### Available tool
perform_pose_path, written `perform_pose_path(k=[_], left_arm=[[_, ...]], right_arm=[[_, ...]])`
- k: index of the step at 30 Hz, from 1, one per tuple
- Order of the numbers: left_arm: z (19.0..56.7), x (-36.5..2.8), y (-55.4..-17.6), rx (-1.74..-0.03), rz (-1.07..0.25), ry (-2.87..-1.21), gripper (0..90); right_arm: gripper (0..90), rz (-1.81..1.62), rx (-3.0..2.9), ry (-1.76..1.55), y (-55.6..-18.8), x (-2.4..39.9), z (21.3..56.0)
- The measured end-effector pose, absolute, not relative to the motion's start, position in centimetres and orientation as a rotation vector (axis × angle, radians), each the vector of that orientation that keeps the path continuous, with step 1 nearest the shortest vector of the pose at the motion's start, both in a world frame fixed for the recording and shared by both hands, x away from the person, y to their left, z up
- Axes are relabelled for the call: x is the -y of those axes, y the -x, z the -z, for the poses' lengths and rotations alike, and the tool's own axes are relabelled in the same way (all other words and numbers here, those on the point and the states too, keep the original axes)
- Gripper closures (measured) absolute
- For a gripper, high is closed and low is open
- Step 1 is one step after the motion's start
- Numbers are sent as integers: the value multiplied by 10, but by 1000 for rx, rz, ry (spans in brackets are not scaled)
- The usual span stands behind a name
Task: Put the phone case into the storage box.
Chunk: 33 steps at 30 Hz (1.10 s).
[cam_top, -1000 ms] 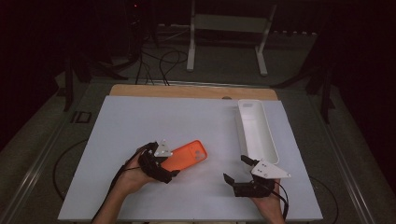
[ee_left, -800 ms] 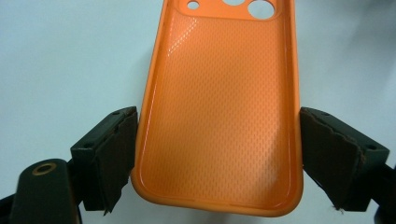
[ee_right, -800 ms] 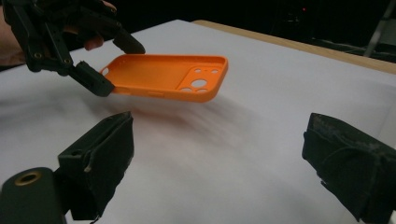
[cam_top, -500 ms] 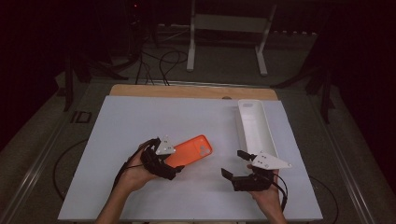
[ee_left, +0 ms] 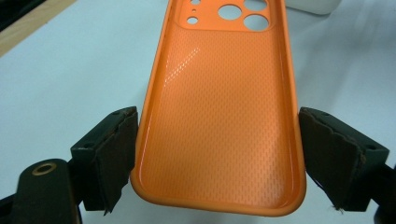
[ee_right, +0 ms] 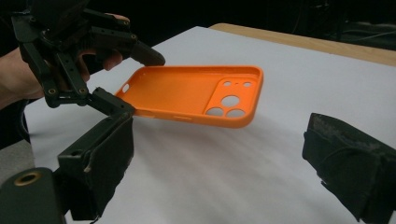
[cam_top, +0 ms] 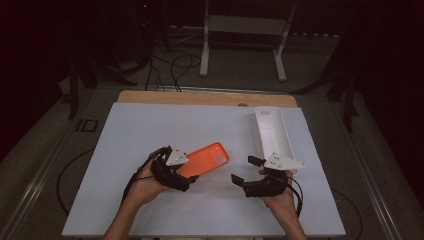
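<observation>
Left gripper (cam_top: 192,175) clamps orange phone case (cam_top: 207,159) (unlabelled); right gripper (cam_top: 242,170) agape.

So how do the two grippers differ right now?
The left gripper is clamped across an orange phone case, holding it above the table; the right gripper holds nothing, its jaws wide apart. The left points toward the right; the right faces the case. Both are black.
</observation>
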<state>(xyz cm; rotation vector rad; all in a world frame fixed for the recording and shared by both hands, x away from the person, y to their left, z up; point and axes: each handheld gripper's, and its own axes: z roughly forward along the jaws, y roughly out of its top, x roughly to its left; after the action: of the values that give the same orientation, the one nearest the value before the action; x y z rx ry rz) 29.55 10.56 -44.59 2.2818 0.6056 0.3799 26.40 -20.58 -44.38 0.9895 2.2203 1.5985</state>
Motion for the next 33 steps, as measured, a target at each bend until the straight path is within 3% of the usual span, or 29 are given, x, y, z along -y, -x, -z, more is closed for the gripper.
perform_pose_path(k=[33], left_arm=[[426, -89, -279, -483, -399, -2215, 164]], right_arm=[[90, -1755, -2288, -1230, -299, 187, 457]])
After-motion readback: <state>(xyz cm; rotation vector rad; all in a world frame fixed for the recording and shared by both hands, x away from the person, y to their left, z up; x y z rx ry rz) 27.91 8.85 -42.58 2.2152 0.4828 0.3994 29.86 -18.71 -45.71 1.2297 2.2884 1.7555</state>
